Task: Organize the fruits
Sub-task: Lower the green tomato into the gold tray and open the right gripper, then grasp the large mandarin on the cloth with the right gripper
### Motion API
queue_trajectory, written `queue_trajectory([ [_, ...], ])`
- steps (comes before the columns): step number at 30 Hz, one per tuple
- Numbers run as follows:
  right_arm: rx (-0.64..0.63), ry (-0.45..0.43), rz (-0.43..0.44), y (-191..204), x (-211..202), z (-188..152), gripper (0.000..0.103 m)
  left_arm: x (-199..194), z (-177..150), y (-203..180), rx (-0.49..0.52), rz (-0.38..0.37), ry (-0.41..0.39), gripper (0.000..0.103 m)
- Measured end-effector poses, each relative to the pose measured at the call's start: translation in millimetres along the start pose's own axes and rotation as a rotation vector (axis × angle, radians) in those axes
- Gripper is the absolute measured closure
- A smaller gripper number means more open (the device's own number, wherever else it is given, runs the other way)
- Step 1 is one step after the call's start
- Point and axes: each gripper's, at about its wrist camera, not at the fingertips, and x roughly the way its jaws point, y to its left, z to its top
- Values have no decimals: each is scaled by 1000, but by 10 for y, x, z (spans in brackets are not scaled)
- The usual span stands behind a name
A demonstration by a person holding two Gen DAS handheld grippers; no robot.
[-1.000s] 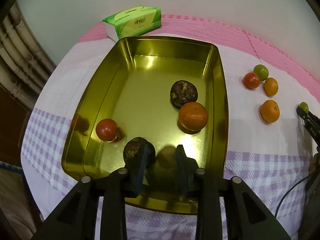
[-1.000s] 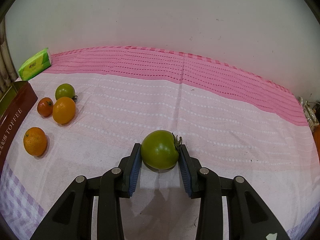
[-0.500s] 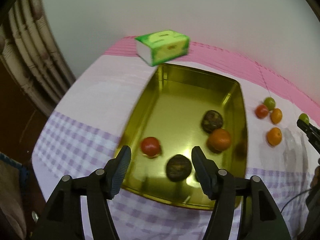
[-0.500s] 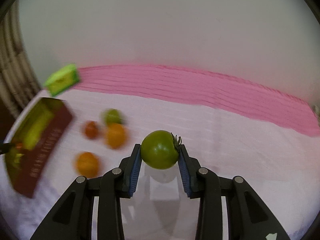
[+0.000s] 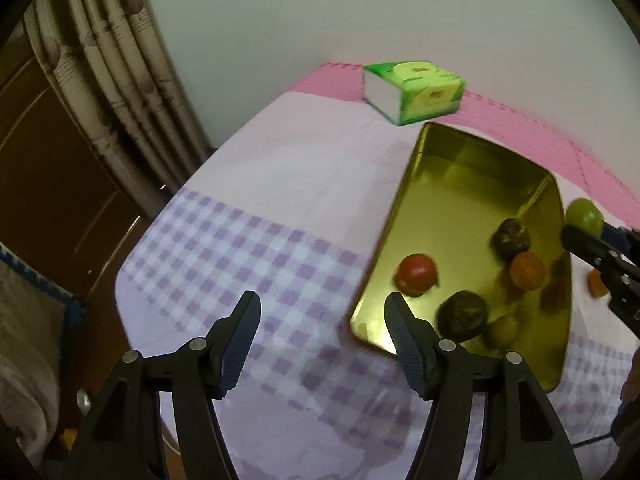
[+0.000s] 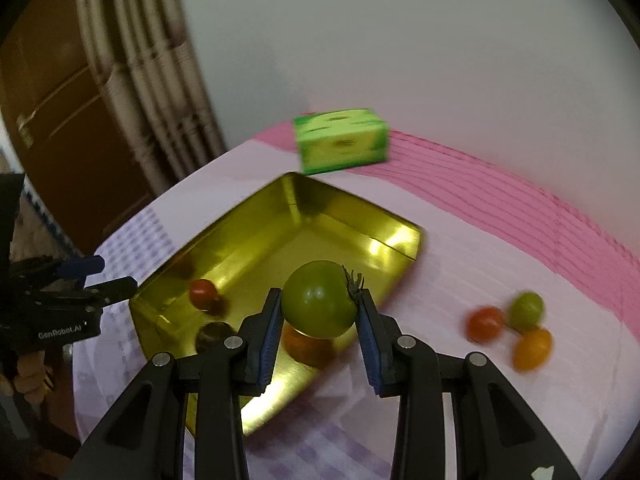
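Note:
My right gripper (image 6: 318, 312) is shut on a green tomato (image 6: 319, 299) and holds it above the near right part of the gold tin tray (image 6: 304, 224). The tray holds a red tomato (image 6: 202, 293), a dark round fruit (image 6: 212, 336) and an orange (image 6: 308, 346) partly hidden under the green tomato. My left gripper (image 5: 320, 320) is open and empty, above the checked cloth just left of the tray (image 5: 452, 184). In the left wrist view the tray holds a red tomato (image 5: 416, 274), two dark fruits (image 5: 464, 316) and an orange (image 5: 527, 270); the right gripper's green tomato (image 5: 585, 216) shows at the right edge.
On the cloth right of the tray lie a red tomato (image 6: 485, 323), a green tomato (image 6: 528, 310) and an orange fruit (image 6: 533, 347). A green tissue pack (image 6: 342, 145) lies behind the tray. A curtain (image 5: 120, 72) and a brown cabinet (image 5: 48, 184) stand left of the table.
My right gripper has lifted the green tomato and carried it left over the tray. My left gripper has opened, let go of the dark fruit in the tray and drawn back to the left.

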Motion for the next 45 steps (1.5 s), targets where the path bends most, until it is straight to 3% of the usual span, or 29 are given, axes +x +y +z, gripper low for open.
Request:
queue_trajectory([
  [7,-77,68,-7,337,357,38,70,67,-47,140,-47,9,24,37],
  [17,-97,119,-32,371,510,-26,68,77,-41,170,-61,-11,30,36],
  [26,-101,130,-48,392,539,-77,68,39,-29,131,-45,-13,13,35],
  [30,-102,110,-46,413,480,-71,56,38,-38,127,-42,-12,11,35],
  [33,-100,80,-52,411,361,-62,56,33,-38,123,-42,-10,9,35],
  [38,-29,26,-73,154,0,-115,56,30,-43,120,-42,-10,12,35],
  [45,75,41,-209,-526,-313,-421,53,22,-48,111,-41,-7,14,34],
])
